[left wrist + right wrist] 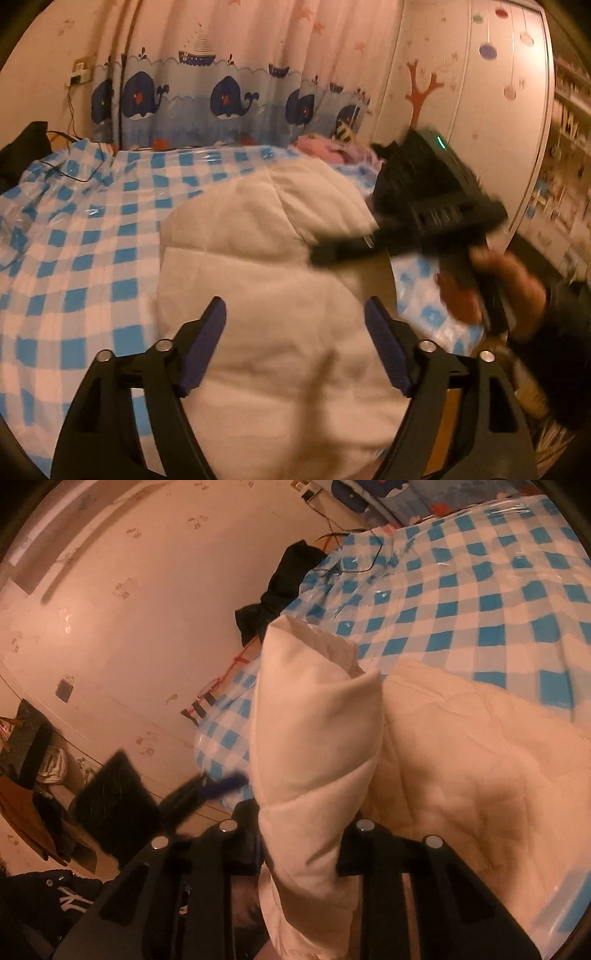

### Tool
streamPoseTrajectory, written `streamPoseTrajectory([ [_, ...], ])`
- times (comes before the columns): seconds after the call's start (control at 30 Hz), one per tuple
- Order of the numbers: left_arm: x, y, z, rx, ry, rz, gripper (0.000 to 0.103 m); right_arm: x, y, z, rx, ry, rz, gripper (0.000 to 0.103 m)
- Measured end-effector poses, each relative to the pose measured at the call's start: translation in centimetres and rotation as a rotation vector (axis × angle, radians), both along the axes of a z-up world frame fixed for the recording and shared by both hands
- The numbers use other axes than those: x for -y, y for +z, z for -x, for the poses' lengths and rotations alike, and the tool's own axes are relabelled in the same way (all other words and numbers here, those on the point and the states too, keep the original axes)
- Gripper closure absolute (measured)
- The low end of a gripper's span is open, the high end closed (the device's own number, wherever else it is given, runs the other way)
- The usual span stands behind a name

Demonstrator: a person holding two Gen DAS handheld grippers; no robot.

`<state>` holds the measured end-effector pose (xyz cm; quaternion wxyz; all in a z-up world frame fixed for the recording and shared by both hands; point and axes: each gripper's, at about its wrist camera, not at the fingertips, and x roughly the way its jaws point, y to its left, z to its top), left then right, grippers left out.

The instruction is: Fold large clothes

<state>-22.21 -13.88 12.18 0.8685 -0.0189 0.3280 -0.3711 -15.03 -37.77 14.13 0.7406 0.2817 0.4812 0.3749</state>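
- The checked plastic sheet [92,258] covers the bed and looks slick, so fabric may slide on it.
- The white quilted jacket [280,314] lies on that sheet; it seems puffy, soft and light, best pinched at a hem or cuff.
- The sleeve [314,746] stands lifted, clamped in the right gripper [301,853].
- The left gripper [295,347] hovers spread over the jacket, holding nothing.

- Blue-and-white checked plastic sheet [92,236] spread over the bed.
- Whale-and-sailboat curtain [229,85] behind the bed.
- Black garment [284,587] bunched at the bed's edge.
- Wall socket [79,74] with cable.
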Motion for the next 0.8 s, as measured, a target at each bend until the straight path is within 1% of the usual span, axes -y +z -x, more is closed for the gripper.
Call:
streamPoseTrajectory([
  [0.1, 3.4, -2.5, -1.7, -0.084, -0.062, -0.004, 0.028, 3.0, -2.3, 1.0, -0.051, -0.079, -0.022, 0.076],
  [0.13, 4.7, -3.7, -2.0, -0.106, -0.079, -0.023, 0.028, 4.1, -3.9, 1.4, -0.078, -0.119, -0.001, 0.076],
  [0.17, 6.3, -5.3, -2.5, -0.134, -0.094, -0.06, 0.026, 4.8, -5.7, 1.8, -0.107, -0.153, 0.039, 0.076],
  [0.2, 7.9, -6.8, -2.7, -0.154, -0.107, -0.103, 0.022, 5.5, -8.0, 2.2, -0.142, -0.182, 0.062, 0.076],
  [0.23, 9.4, -7.9, -2.6, -0.145, -0.122, -0.148, 0.02, 6.2, -9.8, 2.5, -0.172, -0.206, 0.034, 0.077],
  [0.27, 10.3, -8.5, -2.4, -0.123, -0.128, -0.185, 0.015, 7.1, -11.5, 2.8, -0.2, -0.236, -0.024, 0.077],
  [0.3, 11.4, -8.9, -1.9, -0.083, -0.13, -0.238, 0.014, 7.8, -12.5, 2.9, -0.215, -0.261, -0.077, 0.077],
  [0.33, 12.0, -9.0, -1.5, -0.062, -0.128, -0.266, 0.014, 8.0, -12.5, 3.1, -0.213, -0.278, -0.082, 0.077],
  [0.37, 12.1, -8.9, -1.4, -0.056, -0.127, -0.271, 0.013, 7.9, -11.7, 3.5, -0.189, -0.297, -0.049, 0.076],
  [0.4, 11.9, -8.9, -1.4, -0.053, -0.126, -0.265, 0.013, 7.7, -10.8, 3.9, -0.165, -0.313, -0.011, 0.072],
  [0.47, 11.3, -8.9, -1.6, -0.064, -0.12, -0.234, 0.013, 7.3, -8.3, 5.0, -0.079, -0.381, 0.092, 0.067],
  [0.5, 11.1, -9.0, -1.7, -0.066, -0.116, -0.226, 0.012, 6.9, -6.8, 5.7, -0.014, -0.426, 0.168, 0.062],
  [0.53, 11.1, -9.0, -1.5, -0.062, -0.113, -0.225, 0.012, 6.8, -5.7, 6.1, 0.037, -0.458, 0.222, 0.057],
  [0.57, 11.2, -9.0, -1.4, -0.055, -0.111, -0.228, 0.012, 6.6, -5.0, 6.4, 0.067, -0.478, 0.262, 0.054],
  [0.6, 11.4, -9.0, -1.3, -0.044, -0.108, -0.237, 0.012, 6.2, -4.6, 6.4, 0.081, -0.49, 0.326, 0.049],
  [0.63, 11.5, -9.1, -1.3, -0.036, -0.106, -0.244, 0.011, 5.9, -5.2, 5.8, 0.062, -0.488, 0.422, 0.047],
  [0.67, 11.7, -9.2, -1.3, -0.029, -0.105, -0.25, 0.011, 5.4, -6.5, 4.8, 0.031, -0.483, 0.508, 0.044],
  [0.7, 11.8, -9.2, -1.4, -0.032, -0.106, -0.254, 0.011, 5.3, -8.4, 4.1, -0.006, -0.462, 0.521, 0.04],
  [0.73, 11.9, -9.3, -1.3, -0.035, -0.104, -0.257, 0.011, 5.6, -9.9, 3.7, -0.039, -0.472, 0.479, 0.038],
  [0.77, 12.0, -9.3, -1.5, -0.044, -0.102, -0.265, 0.011, 5.8, -10.9, 3.5, -0.054, -0.482, 0.457, 0.037],
  [0.8, 12.0, -9.1, -1.6, -0.052, -0.102, -0.273, 0.011, 5.7, -11.3, 3.4, -0.052, -0.486, 0.463, 0.036],
])
